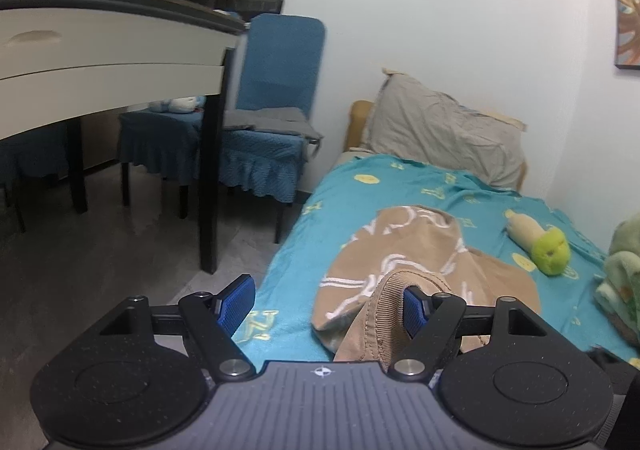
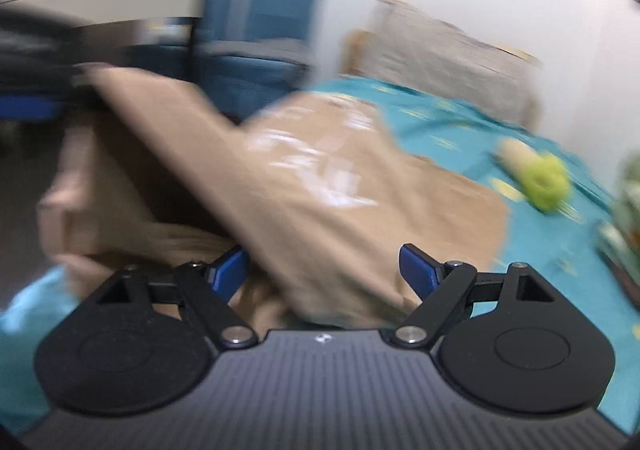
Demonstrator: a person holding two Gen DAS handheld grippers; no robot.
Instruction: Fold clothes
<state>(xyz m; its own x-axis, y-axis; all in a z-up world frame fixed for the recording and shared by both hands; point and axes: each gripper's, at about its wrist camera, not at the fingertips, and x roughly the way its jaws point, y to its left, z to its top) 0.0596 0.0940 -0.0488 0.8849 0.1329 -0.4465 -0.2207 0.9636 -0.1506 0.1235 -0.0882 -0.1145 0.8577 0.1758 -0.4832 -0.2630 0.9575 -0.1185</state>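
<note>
My left gripper (image 1: 330, 304) stands released, jaws wide; the tan sweater (image 1: 404, 270) on the teal bedsheet (image 1: 360, 194) drapes a ribbed edge over its right pad. My right gripper (image 2: 324, 270) is released too, and blurred sweater cloth lies loose between its jaws, unclamped.

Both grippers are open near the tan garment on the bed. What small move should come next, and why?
Probably close the left gripper on the ribbed hem of the tan garment. Its jaws stand open, and that hem lies bunched against one blue pad without being pinched. The garment is still crumpled on the teal sheet. The right gripper is also open over the cloth, but that view is blurred.
</note>
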